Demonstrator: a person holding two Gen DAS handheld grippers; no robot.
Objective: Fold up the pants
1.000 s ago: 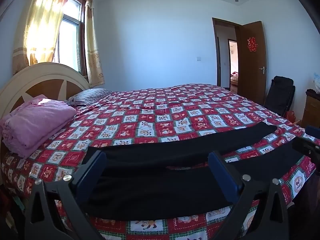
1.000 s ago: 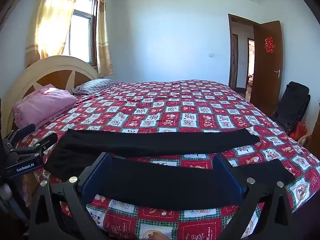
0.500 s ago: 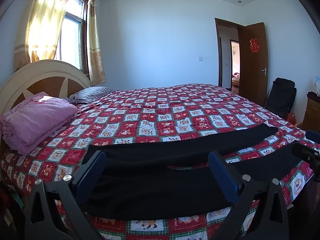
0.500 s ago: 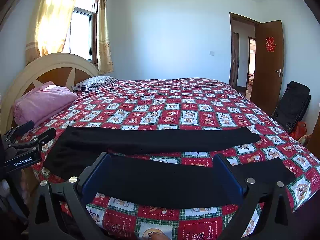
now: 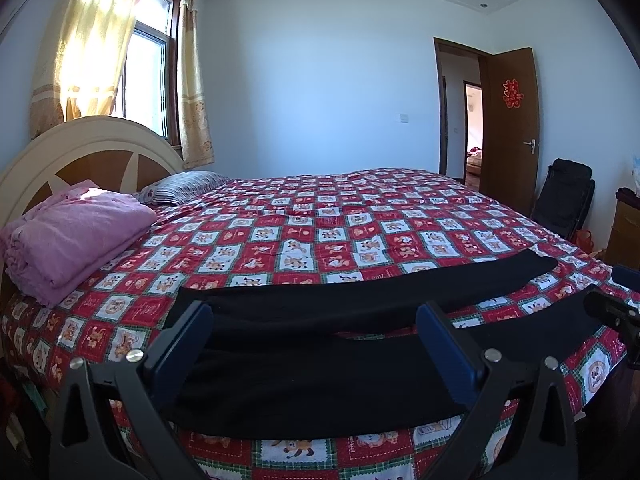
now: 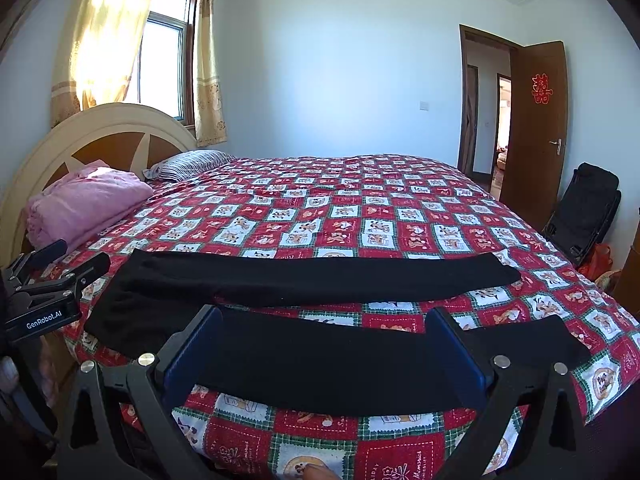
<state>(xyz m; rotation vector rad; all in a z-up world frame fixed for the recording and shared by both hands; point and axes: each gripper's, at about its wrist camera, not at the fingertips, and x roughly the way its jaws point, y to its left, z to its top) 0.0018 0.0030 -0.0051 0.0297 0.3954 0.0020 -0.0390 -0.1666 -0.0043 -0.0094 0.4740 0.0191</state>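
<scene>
Black pants lie flat along the near edge of the bed, waist to the left, the two legs spread apart and running right; they also show in the right wrist view. My left gripper is open and empty, held in front of the waist end. My right gripper is open and empty, in front of the near leg. The left gripper shows at the left edge of the right wrist view. The right gripper shows at the right edge of the left wrist view.
The bed has a red and white patchwork cover. A folded pink blanket and a striped pillow lie by the headboard. A black chair stands by the open door.
Both views have tilted up slightly and drawn back a little. The pants have not moved and both grippers stay open.
</scene>
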